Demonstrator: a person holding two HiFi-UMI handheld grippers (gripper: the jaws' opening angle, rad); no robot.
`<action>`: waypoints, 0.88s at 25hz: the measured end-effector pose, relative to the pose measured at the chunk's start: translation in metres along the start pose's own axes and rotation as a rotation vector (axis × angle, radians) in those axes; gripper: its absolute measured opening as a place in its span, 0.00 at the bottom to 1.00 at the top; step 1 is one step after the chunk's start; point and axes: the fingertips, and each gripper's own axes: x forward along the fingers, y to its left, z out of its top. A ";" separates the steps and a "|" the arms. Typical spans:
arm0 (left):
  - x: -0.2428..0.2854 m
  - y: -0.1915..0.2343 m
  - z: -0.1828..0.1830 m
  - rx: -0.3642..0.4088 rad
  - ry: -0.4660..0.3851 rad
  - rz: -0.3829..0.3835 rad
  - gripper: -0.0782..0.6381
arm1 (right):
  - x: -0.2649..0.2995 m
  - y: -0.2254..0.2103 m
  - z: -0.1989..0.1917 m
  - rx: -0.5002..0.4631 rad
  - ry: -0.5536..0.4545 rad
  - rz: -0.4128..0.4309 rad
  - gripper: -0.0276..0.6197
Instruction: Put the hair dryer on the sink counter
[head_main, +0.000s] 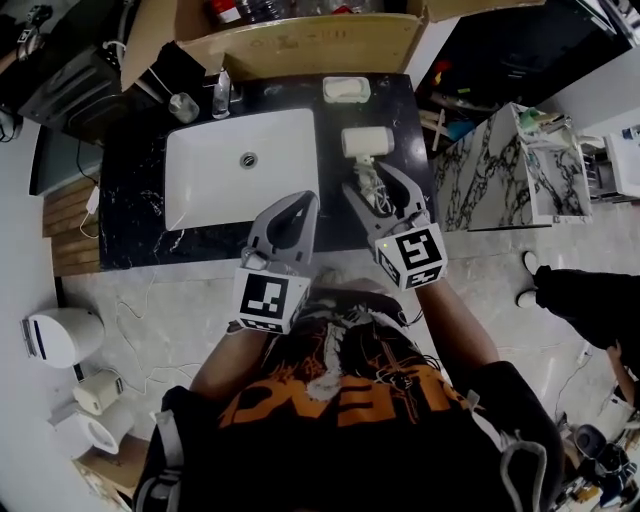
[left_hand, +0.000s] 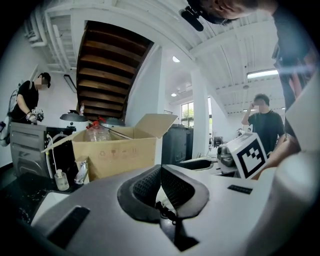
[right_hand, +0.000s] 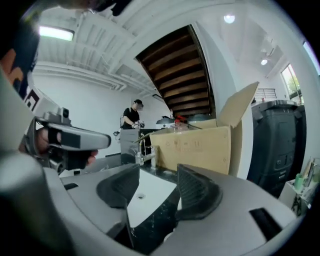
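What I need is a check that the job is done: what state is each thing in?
hair dryer: lying on the sink counter, right of the sink, not held.
left hand-held gripper: shut, empty.
right hand-held gripper: open, empty.
cardboard box: flaps open.
sink: empty.

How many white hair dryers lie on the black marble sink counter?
1. The white hair dryer lies on the black marble sink counter, right of the white basin. No other shows.
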 end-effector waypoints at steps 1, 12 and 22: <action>-0.002 0.000 0.004 0.000 -0.010 0.001 0.14 | -0.005 0.005 0.011 -0.011 -0.032 0.005 0.41; -0.017 -0.013 0.050 -0.001 -0.107 -0.018 0.14 | -0.054 0.019 0.092 -0.041 -0.250 -0.030 0.27; -0.029 -0.022 0.065 0.000 -0.150 -0.038 0.14 | -0.071 0.024 0.110 -0.029 -0.294 -0.070 0.06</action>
